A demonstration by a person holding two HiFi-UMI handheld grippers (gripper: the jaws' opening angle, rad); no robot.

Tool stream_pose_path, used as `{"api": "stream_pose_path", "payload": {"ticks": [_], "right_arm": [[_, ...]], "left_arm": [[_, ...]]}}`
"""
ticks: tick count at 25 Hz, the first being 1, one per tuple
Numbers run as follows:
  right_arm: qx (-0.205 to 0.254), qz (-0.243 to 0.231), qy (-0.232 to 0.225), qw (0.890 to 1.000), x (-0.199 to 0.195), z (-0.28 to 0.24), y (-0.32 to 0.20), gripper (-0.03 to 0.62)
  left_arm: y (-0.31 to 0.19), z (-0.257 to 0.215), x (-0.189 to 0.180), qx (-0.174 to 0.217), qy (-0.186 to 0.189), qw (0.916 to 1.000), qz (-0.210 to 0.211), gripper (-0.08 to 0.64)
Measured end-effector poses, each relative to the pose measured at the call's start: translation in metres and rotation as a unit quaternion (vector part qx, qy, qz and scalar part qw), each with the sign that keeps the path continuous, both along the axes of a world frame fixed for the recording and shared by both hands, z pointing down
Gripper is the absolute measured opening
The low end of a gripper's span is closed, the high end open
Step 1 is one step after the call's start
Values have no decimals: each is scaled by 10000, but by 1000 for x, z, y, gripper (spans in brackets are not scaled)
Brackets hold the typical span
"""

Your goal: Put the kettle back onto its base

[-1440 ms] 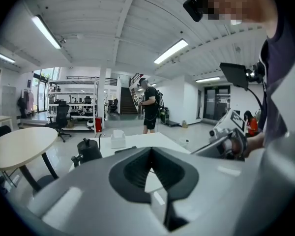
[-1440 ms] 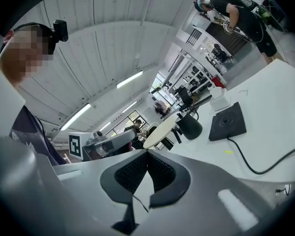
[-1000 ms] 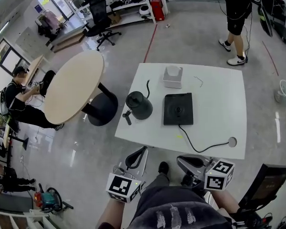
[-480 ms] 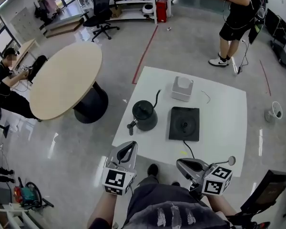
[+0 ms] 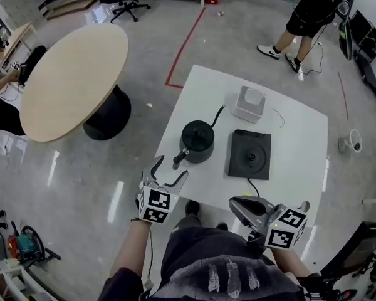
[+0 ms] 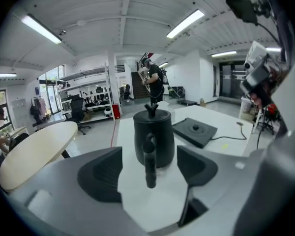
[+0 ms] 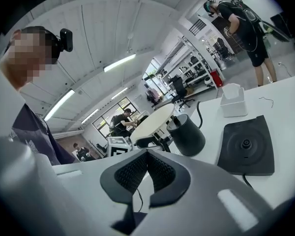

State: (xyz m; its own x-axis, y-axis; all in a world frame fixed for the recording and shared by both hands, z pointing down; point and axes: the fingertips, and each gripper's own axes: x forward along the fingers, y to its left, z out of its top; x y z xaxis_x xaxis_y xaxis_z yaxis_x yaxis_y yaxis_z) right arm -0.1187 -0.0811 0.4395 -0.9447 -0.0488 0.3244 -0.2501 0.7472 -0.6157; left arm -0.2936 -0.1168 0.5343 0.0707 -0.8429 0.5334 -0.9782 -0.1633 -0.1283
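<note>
- L gripper (image 5: 171, 168): jaws opening wide, gripping nothing; kettle handle (image 6: 149, 161) just ahead, in line w/ gap.
- R gripper (image 7: 147, 154): jaws pressed together, empty.
- Kettle (image 5: 197, 141) on white table (image 5: 301, 137), beside base (image 5: 250, 154), not touching.
- Marker cube (image 5: 153, 205): b/w square codes.

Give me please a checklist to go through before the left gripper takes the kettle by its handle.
1. Left gripper jaws apart: ok; they are opening and press on nothing.
2. Kettle handle lined up with the gap between the jaws: ok; the pads are not on it yet.
3. Kettle upright on the table, beside the base: ok.
4. Base top free: ok; nothing stands on it.
5. Right gripper out of the way: ok; shut, empty, at the table's near edge.
</note>
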Motion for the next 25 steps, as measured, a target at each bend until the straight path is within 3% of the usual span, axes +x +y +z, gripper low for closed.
{"api": "stream_pose_path", "payload": {"ticks": [4,9,13,16,25], "right_arm": [[20,187,205,9996,-2,2,-5,2],[26,527,364,9979,3,6,-11,2],[-5,634,391,9972,-4,7,-9,2],[30,679,412,9968,-8,5,-6,2],[8,1044,366,9939,-2,4,-7,2]], "left_arm": [[-20,37,-6,-290,-75,9993,203,327],[-36,54,-6,-306,-167,9980,530,230],[-41,62,1,-420,-195,9954,836,203],[-41,62,12,-406,48,9935,1058,75],[-44,53,3,-430,805,9898,1096,63]]}}
